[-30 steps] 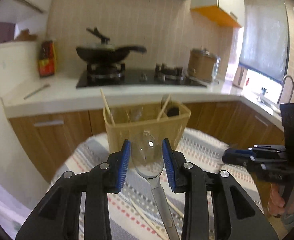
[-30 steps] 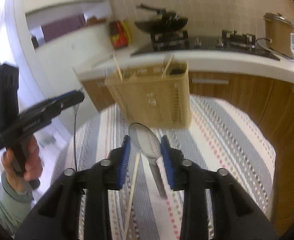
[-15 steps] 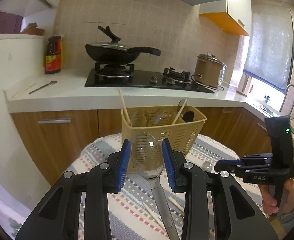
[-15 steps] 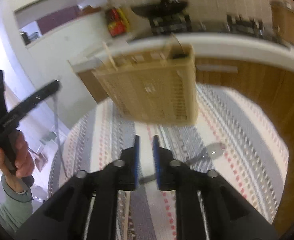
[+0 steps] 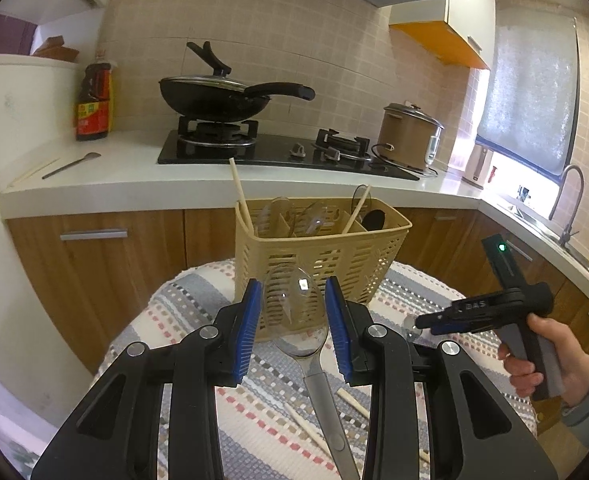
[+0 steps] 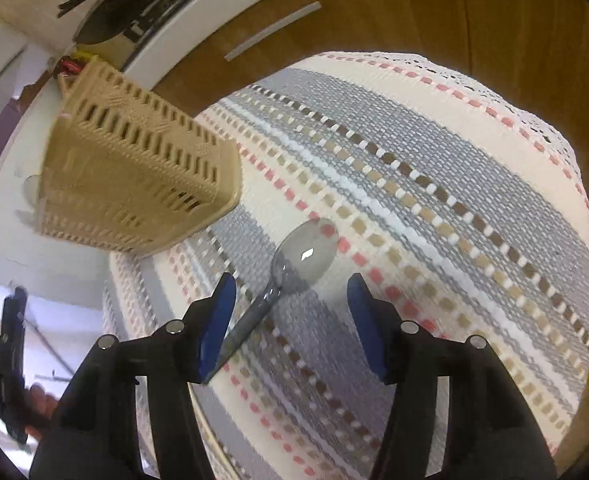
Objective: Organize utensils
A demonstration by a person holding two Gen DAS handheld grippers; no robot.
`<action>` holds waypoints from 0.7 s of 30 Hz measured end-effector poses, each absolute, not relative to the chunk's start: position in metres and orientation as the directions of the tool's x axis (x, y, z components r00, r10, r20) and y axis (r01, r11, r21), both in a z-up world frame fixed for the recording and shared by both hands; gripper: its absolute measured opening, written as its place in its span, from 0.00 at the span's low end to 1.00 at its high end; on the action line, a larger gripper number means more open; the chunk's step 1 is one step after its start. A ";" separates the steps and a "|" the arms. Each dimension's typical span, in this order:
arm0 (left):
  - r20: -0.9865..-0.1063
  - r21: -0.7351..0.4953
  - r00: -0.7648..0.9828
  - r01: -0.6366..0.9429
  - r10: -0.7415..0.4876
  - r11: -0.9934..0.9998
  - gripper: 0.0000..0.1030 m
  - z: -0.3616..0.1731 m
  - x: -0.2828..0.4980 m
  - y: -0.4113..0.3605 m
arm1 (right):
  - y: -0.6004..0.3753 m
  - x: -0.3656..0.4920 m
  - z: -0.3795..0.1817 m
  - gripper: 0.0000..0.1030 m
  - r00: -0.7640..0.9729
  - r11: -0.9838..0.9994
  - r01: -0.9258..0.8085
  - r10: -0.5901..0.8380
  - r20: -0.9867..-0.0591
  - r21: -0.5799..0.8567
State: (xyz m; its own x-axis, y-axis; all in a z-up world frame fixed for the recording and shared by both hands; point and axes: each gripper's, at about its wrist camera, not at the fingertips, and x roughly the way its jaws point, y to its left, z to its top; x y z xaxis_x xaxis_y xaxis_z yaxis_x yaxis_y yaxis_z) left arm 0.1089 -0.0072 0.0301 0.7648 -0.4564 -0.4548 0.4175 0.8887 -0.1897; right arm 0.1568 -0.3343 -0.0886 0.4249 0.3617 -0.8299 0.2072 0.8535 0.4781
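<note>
On the striped cloth of the small table point(image 6: 434, 152), just off the near corner of the tan utensil basket point(image 6: 134, 176), a clear plastic spoon point(image 6: 306, 252) lay flat, bowl toward the cloth's middle, handle running back under the left-hand pad of the right gripper point(image 6: 290, 320). Its jaws had just been opening and stood wide, astride the spoon's neck; the pads looked clear of the spoon. Judged step: reaching in to pick this spoon.

Left gripper point(image 5: 294, 320) hung before the basket's point(image 5: 318, 256) front wall, jaws partway closed around the bowl of a second clear spoon point(image 5: 294, 300) with a grey handle. Whether the pads actually pressed the bowl I could not tell; it appeared held, tip up. Chopsticks and other spoons already stood in the basket's compartments. More chopsticks point(image 5: 350, 400) lay loose on the cloth near the table's front edge.

Next move, as I read it: lower the right jaws, square them across the spoon's neck, then close. Thin, slick plastic lying flat may skid or tip under one pad. The left spoon wants lifting over the basket rim.
</note>
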 end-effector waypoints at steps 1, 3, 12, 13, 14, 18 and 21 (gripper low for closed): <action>-0.456 -0.191 0.764 0.417 -0.457 0.888 0.30 0.029 0.109 -0.006 | -0.329 0.160 -0.088 0.53 0.421 0.868 0.197 0.345 -0.839 0.456; -0.459 -0.193 0.764 0.413 -0.453 0.890 0.30 0.026 0.111 -0.003 | -0.317 0.167 -0.085 0.53 0.412 0.900 0.185 0.295 -0.862 0.396; -0.468 -0.200 0.756 0.414 -0.457 0.888 0.30 0.022 0.112 0.000 | -0.245 0.185 -0.085 0.30 0.312 1.000 0.017 -0.013 -0.950 -0.008; -0.467 -0.197 0.756 0.416 -0.458 0.888 0.30 0.022 0.112 -0.001 | -0.246 0.185 -0.084 0.29 0.311 1.000 0.015 -0.005 -0.950 -0.001; -0.466 -0.192 0.756 0.420 -0.459 0.887 0.30 0.023 0.112 -0.002 | -0.248 0.184 -0.083 0.28 0.317 1.000 0.012 0.020 -0.948 0.025; -0.453 -0.175 0.763 0.430 -0.460 0.886 0.30 0.030 0.112 -0.006 | -0.259 0.166 -0.065 0.04 0.391 0.990 -0.001 0.131 -0.911 0.142; -0.445 -0.169 0.768 0.433 -0.461 0.885 0.30 0.034 0.112 -0.009 | -0.260 0.156 -0.055 0.02 0.411 0.987 -0.021 0.152 -0.899 0.157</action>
